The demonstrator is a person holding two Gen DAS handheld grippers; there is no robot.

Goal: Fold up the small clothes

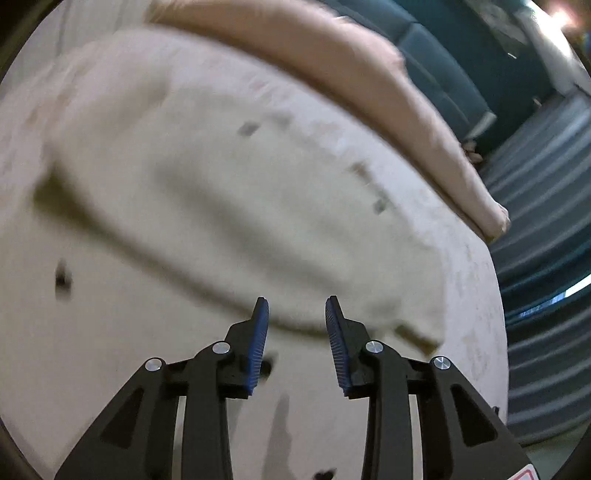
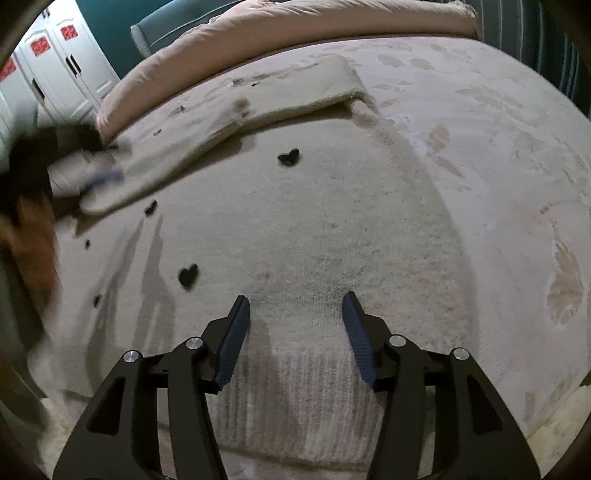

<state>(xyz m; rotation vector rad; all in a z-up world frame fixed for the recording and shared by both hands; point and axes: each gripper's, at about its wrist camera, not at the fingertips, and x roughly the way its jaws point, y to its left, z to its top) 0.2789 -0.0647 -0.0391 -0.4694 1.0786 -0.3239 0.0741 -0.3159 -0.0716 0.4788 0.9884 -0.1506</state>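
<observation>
The sweater lies flat on the bed. Its sleeve is folded across the far side. The blanket lies behind it.

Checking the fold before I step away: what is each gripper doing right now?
Left gripper: open, nothing between its fingers, over the sweater.
Right gripper: open, holding nothing, above the sweater's ribbed hem.

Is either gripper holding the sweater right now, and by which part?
Nothing is held. The left gripper and right gripper both stand open above the cream sweater.
</observation>
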